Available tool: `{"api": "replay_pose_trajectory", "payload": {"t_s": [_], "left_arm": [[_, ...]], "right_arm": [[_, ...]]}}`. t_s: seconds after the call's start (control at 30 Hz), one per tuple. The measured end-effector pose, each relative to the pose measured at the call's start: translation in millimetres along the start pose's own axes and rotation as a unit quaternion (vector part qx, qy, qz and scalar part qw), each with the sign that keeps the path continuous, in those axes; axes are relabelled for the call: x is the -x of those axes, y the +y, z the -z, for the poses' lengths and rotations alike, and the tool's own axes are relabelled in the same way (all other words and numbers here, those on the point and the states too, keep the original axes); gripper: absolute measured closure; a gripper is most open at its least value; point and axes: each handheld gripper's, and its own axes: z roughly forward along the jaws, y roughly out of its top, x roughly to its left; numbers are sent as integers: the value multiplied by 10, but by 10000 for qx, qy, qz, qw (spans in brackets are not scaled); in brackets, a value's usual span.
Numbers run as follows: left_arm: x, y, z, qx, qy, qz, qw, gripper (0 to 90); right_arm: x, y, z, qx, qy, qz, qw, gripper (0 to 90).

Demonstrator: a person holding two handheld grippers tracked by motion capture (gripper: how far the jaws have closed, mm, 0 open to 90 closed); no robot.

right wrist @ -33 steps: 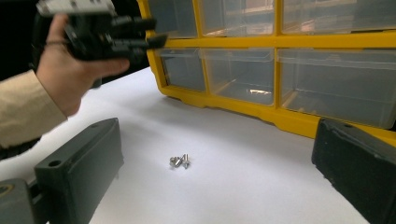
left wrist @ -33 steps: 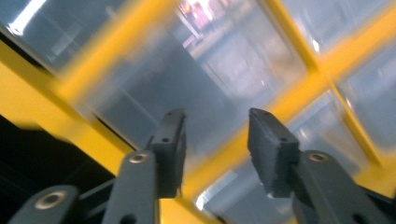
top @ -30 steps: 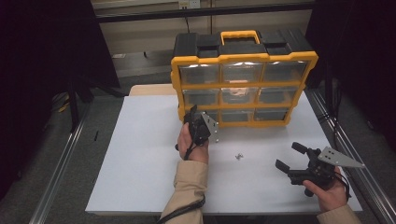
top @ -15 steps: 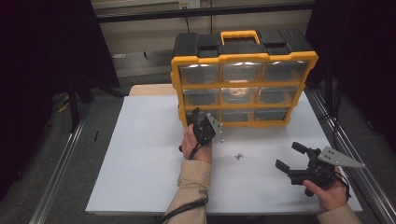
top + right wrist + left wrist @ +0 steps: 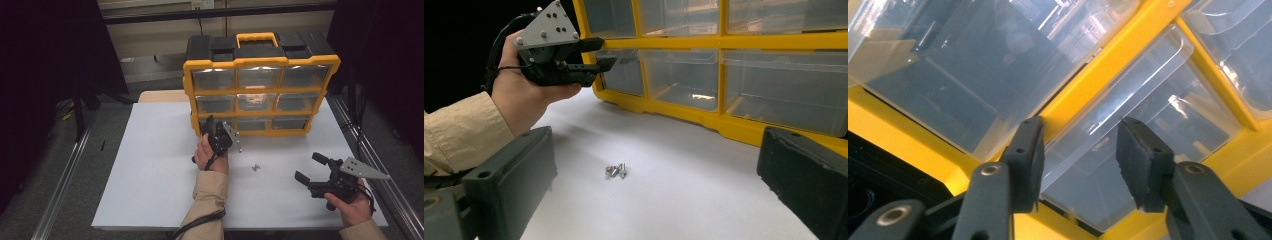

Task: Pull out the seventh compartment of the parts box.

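L hand-held gripper (image 5: 210,126) has moved a bit closer to the yellow organizer (image 5: 260,82), which stands near the tabletop's (image 5: 150,175) far edge. Its jaws have just been closing and now stand part-spread w/ the lip of the bottom-left clear drawer (image 5: 1128,145) between them; pads look not yet pressing. Judging by that, the drawer pull is about to start. R hand-held gripper (image 5: 309,169) unchanged, spread wide near the front right corner, holding nothing. Small screws (image 5: 256,167) lie mid-tabletop, between the two.
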Motion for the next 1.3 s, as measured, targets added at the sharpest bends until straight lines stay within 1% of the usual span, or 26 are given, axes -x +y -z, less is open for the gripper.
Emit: {"api": "replay_pose_trajectory", "payload": {"t_s": [0.07, 0.17, 0.27, 0.3, 0.37, 0.43, 0.63, 0.67, 0.77, 0.9, 0.97, 1.07, 1.13, 1.3], "left_arm": [[-13, -1, 7, -45, -15, -95, 9999, 558], [-23, 4, 7, -12, -54, 7, 10000, 582], [-31, 5, 20, -29, -129, -71, 9999, 609], [-31, -2, 19, 8, -168, -18, 9999, 617], [-38, -5, 33, 5, -171, -42, 9998, 629], [-36, -9, 36, 24, -175, 24, 9998, 631], [-40, -13, 52, 20, -207, 4, 9998, 633], [-40, -12, 59, 45, -165, -24, 9999, 634], [-39, -15, 73, 46, -209, -9, 9998, 634], [-43, -25, 97, 73, -208, -4, 9998, 634], [-52, -30, 104, 74, -249, -39, 9997, 634], [-68, -26, 103, 78, -337, -12, 9994, 636], [-85, -21, 108, 48, -378, -63, 9993, 636], [-93, -28, 131, 68, -378, -82, 9992, 638]], "right_arm": [[0, 0, 4, -10, 19, 15, 10000, 21], [-1, 1, 0, 25, 13, -10, 10000, 20], [3, 0, 1, 18, 12, -1, 10000, 20], [3, 0, 0, 14, 17, -14, 10000, 20], [2, 0, -4, 9, 50, -25, 10000, 20], [3, 0, -5, 18, 56, -24, 10000, 20], [5, 0, -2, 28, 47, -18, 10000, 20], [4, 0, -3, 31, 51, -22, 10000, 20], [1, 0, -5, 24, 72, -42, 10000, 20], [3, 0, -5, 39, 75, -29, 10000, 20], [1, 0, -6, 23, 90, -47, 9999, 20], [-3, -1, -9, 19, 81, -35, 10000, 20], [-2, -1, -7, 26, 81, -15, 10000, 20], [-3, 0, -6, 24, 82, -18, 10000, 20]]}}
